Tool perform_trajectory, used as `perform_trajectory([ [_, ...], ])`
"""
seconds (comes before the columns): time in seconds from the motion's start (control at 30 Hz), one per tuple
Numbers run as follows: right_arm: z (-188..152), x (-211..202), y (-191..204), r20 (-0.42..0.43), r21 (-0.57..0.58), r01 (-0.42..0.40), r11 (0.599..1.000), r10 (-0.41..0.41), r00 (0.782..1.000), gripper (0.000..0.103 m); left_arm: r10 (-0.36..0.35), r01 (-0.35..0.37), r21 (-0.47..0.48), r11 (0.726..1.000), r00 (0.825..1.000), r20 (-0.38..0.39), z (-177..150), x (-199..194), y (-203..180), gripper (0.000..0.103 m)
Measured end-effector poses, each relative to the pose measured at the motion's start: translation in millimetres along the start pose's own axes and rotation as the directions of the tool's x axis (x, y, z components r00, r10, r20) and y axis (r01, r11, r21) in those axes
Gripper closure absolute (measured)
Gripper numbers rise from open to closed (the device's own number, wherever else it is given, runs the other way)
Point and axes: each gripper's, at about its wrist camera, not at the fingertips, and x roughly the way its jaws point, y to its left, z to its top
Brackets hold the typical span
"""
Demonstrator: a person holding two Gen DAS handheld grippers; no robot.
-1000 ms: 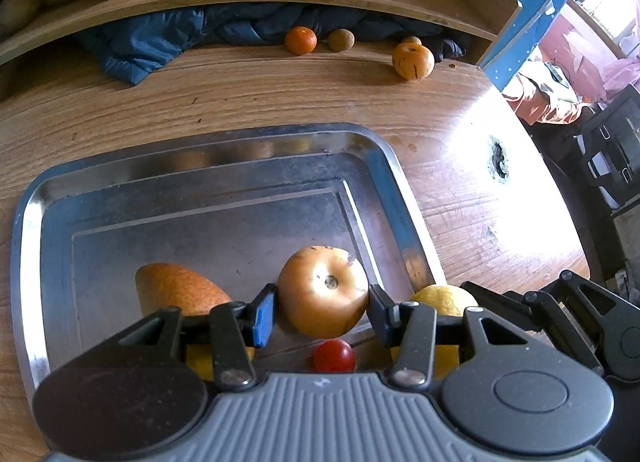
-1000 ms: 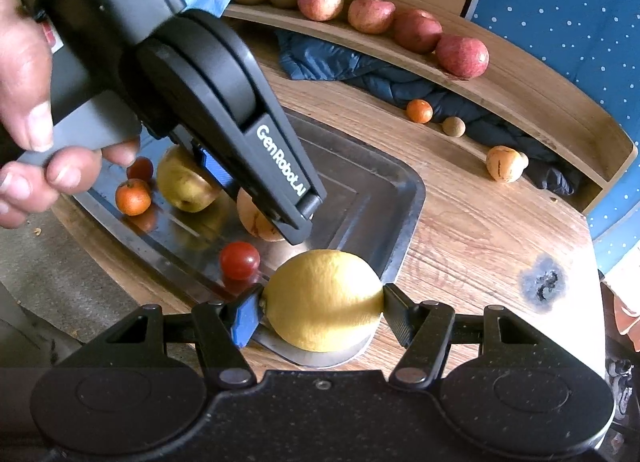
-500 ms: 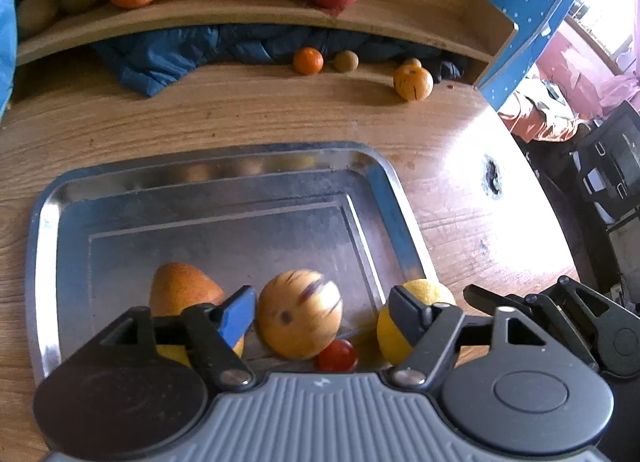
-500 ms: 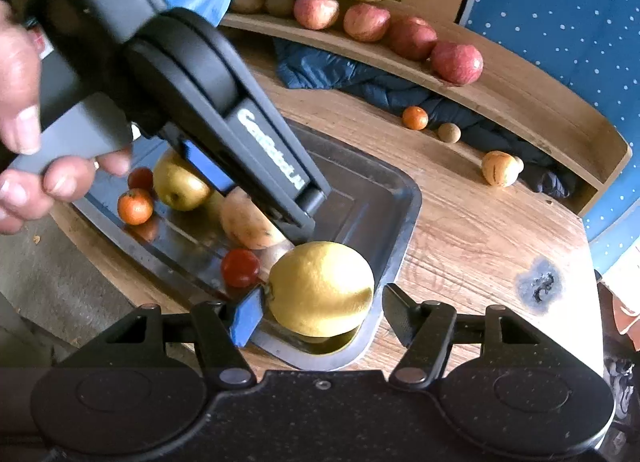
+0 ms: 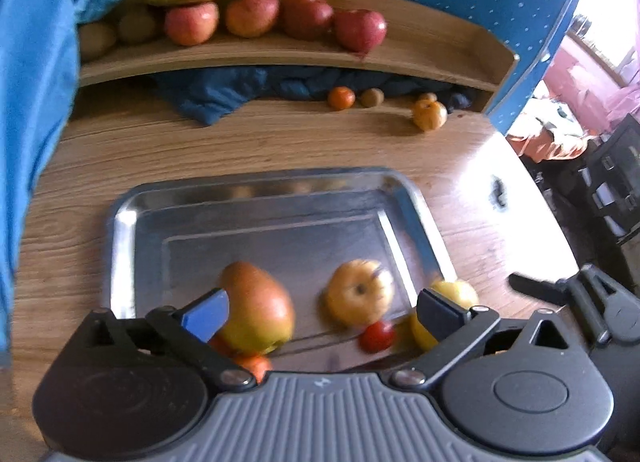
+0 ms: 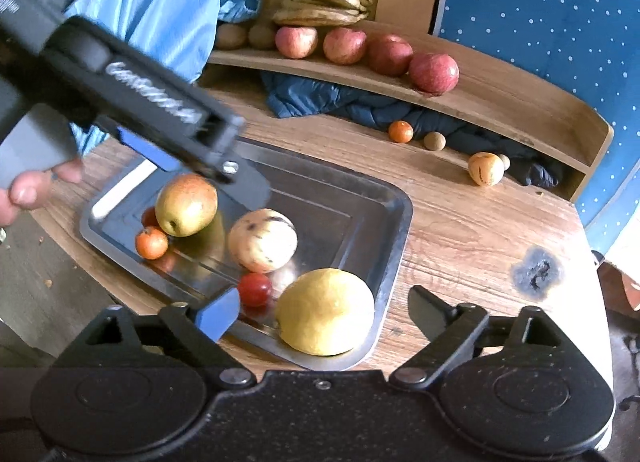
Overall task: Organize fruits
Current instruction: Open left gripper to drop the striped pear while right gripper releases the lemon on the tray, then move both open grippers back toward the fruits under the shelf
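Note:
A steel tray [image 5: 256,189] [image 6: 396,221] lies on the wooden table. In it are a pear [image 5: 256,306] [image 6: 186,203], a striped yellow melon [image 5: 358,292] [image 6: 262,240], a cherry tomato [image 5: 376,336] [image 6: 254,289], a small orange fruit [image 6: 151,242] and a lemon [image 6: 326,310] [image 5: 454,290] in the near right corner. My left gripper [image 5: 320,310] is open and empty above the tray's near side. My right gripper [image 6: 324,312] is open, its jaws apart on either side of the lemon, not touching it.
A curved wooden shelf [image 6: 500,101] at the back holds red apples [image 6: 434,71], bananas [image 6: 324,1] and kiwis. Under it lie a blue jacket [image 6: 340,101], a tangerine [image 6: 401,131], a small brown fruit [image 6: 434,140] and a second striped melon [image 6: 485,169]. A burn mark [image 6: 536,270] is on the table.
My right gripper let go of the lemon, which now rests in the tray corner. My left gripper released the striped melon and pulled back and up; the melon rolled a little.

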Motion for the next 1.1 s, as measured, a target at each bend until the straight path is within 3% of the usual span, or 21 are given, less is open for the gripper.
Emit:
perform_trajectory([
  [0.23, 1.2, -6.3, 0.7, 0.01, 0.024, -0.006, 1.0, 0.006, 1.0, 0.001, 0.094, -0.096, -0.029, 0.995, 0.994, -0.059, -21.7, -13.8, 26.9, 0.001],
  [0.53, -0.4, -6.4, 2.5, -0.001, 0.037, -0.027, 0.999, 0.027, 1.0, 0.001, 0.169, -0.179, -0.054, 0.982, 0.974, -0.15, -43.5, -22.0, 52.4, 0.001],
  [0.87, 3.7, -1.1, 3.2, 0.018, 0.051, -0.053, 0.997, 0.052, 0.998, 0.001, 0.285, -0.291, 0.0, 0.957, 0.934, -0.215, -42.8, -21.0, 51.4, 0.001],
  [1.1, 12.4, 7.9, 2.4, 0.035, 0.05, -0.083, 0.995, 0.082, 0.996, 0.001, 0.326, -0.331, 0.011, 0.944, 0.924, -0.199, -30.6, -21.1, 55.4, 0.001],
])
